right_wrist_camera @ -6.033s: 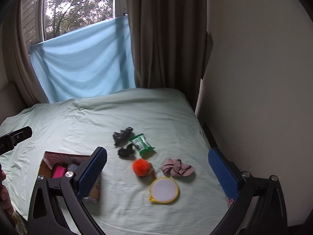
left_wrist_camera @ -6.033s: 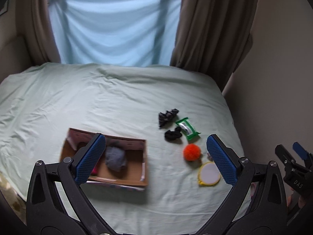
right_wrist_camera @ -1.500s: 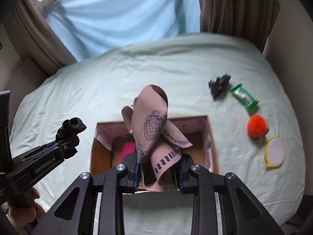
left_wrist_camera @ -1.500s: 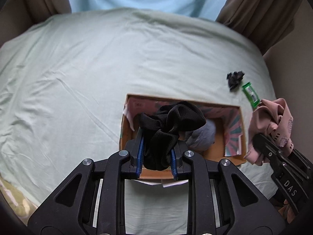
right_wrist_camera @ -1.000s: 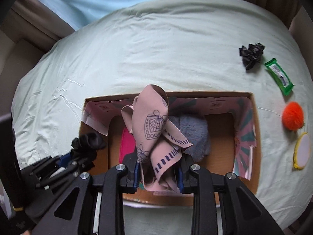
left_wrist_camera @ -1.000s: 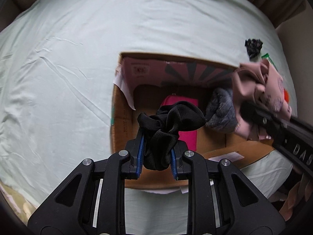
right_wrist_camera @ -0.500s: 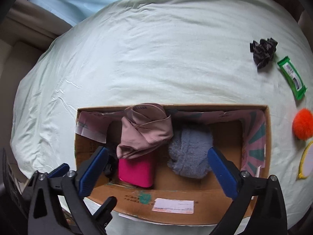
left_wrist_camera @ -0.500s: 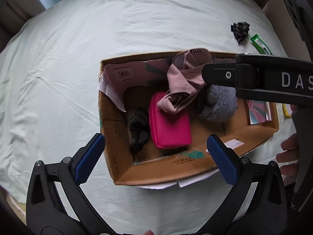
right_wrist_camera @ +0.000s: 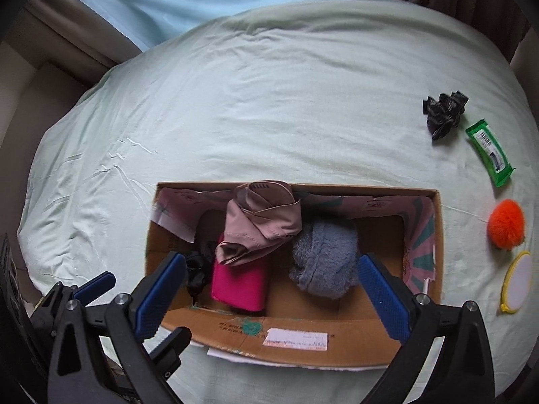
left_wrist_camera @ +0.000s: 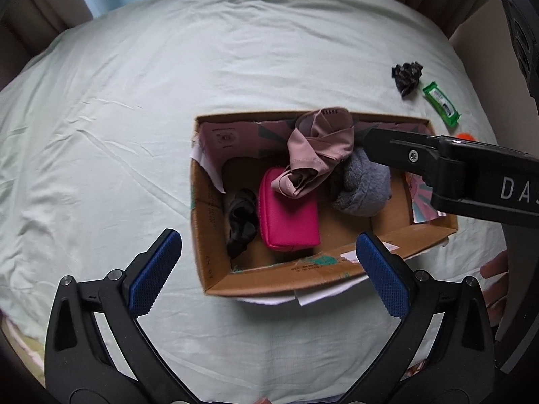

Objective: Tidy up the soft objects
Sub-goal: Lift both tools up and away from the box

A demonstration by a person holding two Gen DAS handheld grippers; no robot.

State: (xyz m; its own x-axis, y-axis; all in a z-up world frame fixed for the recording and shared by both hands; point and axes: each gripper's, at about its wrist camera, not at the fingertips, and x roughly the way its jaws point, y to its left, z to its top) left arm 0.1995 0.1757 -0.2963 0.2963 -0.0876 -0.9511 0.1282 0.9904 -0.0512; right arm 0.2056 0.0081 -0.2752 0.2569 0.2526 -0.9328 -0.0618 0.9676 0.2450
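A cardboard box (left_wrist_camera: 215, 279) (right_wrist_camera: 303, 346) sits on the pale green bed sheet. In it lie a black scrunchie (left_wrist_camera: 241, 222) (right_wrist_camera: 197, 271), a pink pouch (left_wrist_camera: 288, 217) (right_wrist_camera: 239, 288), a dusty-pink patterned cloth (left_wrist_camera: 318, 153) (right_wrist_camera: 261, 222) draped on the far wall and pouch, and a grey fluffy item (left_wrist_camera: 362, 185) (right_wrist_camera: 323, 259). My left gripper (left_wrist_camera: 269, 274) is open and empty above the box's near left corner. My right gripper (right_wrist_camera: 271, 293) is open and empty over the box; its arm (left_wrist_camera: 454, 175) crosses the left wrist view.
On the sheet right of the box lie a black crumpled scrunchie (left_wrist_camera: 406, 74) (right_wrist_camera: 443, 109), a green packet (left_wrist_camera: 441, 102) (right_wrist_camera: 490, 153), an orange pom-pom (right_wrist_camera: 505, 224) and a round yellow-rimmed mirror (right_wrist_camera: 517, 281). Curtains and a blue cloth hang behind the bed.
Both grippers opened: the black scrunchie and the pink cloth dropped into the box. In the last half second both grippers drew back slightly; the items lie still.
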